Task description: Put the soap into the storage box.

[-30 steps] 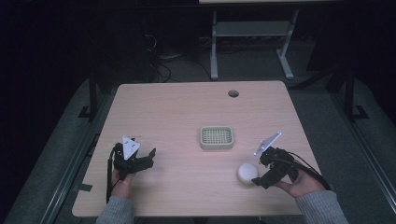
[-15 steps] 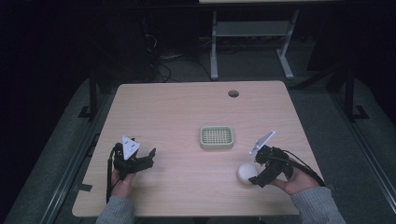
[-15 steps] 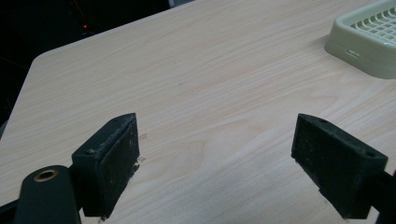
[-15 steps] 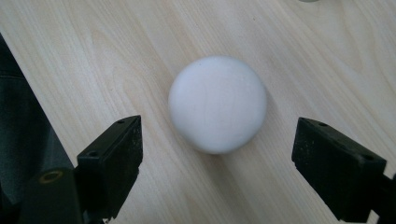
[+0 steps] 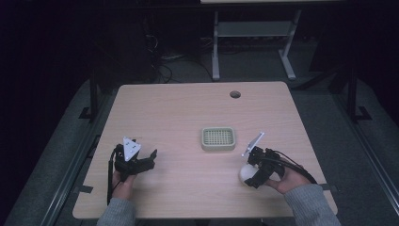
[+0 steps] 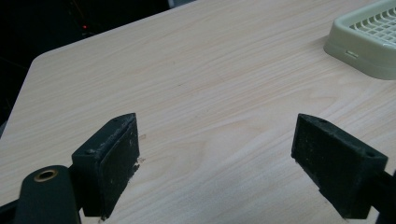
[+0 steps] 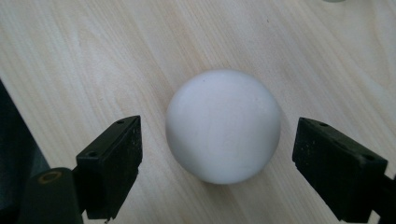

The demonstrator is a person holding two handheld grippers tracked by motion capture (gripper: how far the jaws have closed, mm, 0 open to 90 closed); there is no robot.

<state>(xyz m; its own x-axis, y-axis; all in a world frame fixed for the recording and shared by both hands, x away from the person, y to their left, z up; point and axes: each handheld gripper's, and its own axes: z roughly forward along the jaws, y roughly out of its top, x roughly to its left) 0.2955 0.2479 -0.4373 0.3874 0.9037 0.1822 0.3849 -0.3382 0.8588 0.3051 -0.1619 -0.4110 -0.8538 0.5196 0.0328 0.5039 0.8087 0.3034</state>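
Since a second ago, the right gripper [image 5: 252,175] has been sliding in toward the white ball [image 5: 246,173], its grey plate dropping lower and nearer the table's near edge, while the left gripper [image 5: 141,162] has been sitting where it was.

Working down by size: the wooden table [image 5: 188,113] is carrying everything, with a round cable hole near its far edge. At its middle the pale green basket [image 5: 218,138] with a slotted floor is lying flat and open side up, well apart from both hands, probably waiting as the place where the ball is meant to go. Nearer the person, on the right, the ball is resting on bare wood in front of the basket.

In the right gripper view the ball [image 7: 223,125] is sitting squarely between the two spread jaws, with a gap on each side, so nothing is pinching it yet; the approach looks aimed at closing across its widest part, which a round, rolling thing needs. Whether the jaws are riding just above the wood or brushing it is hard to tell from here.

The left gripper (idle, by the look of it) is likewise holding its jaws wide over bare table, the basket's corner [image 6: 364,42] showing off to one side.

No brand, label or writing is readable anywhere.
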